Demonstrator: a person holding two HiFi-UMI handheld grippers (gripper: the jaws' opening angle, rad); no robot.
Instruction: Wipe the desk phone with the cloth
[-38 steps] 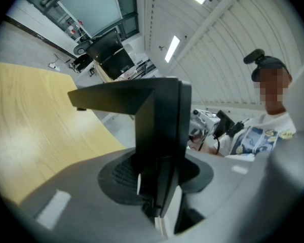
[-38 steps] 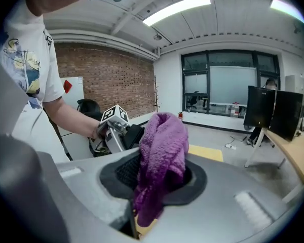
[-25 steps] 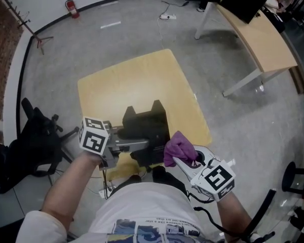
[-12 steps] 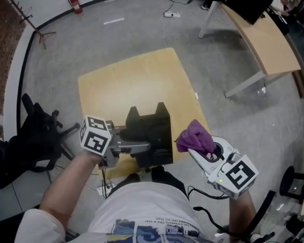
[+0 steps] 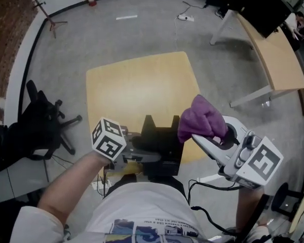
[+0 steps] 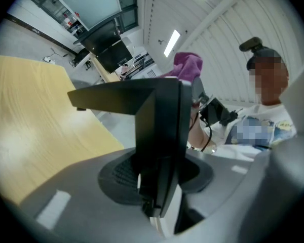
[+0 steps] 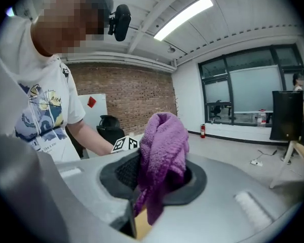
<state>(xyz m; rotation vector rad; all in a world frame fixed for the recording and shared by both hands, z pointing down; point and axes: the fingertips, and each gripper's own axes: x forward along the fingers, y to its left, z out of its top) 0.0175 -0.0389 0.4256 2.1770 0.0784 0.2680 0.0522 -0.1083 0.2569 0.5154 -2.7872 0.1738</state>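
The black desk phone [image 5: 159,142] is at the near edge of the small yellow table [image 5: 137,87]. My left gripper [image 5: 151,157] comes in from the left and is shut on the phone's near left side. In the left gripper view the phone [image 6: 157,120] fills the space between the jaws. My right gripper [image 5: 197,134] hangs in the air just right of the phone, shut on a bunched purple cloth [image 5: 200,116]. In the right gripper view the cloth [image 7: 162,151] sticks up out of the jaws. I cannot tell whether cloth and phone touch.
A black office chair [image 5: 38,130] stands on the floor to the left of the table. A longer desk [image 5: 278,54] with a dark monitor [image 5: 253,4] stands at the back right. A power strip with a cable [image 5: 184,17] lies on the floor behind the table.
My right gripper has risen with the cloth, from the phone's near right corner to the air beside its right edge. The left gripper and phone have shifted slightly.
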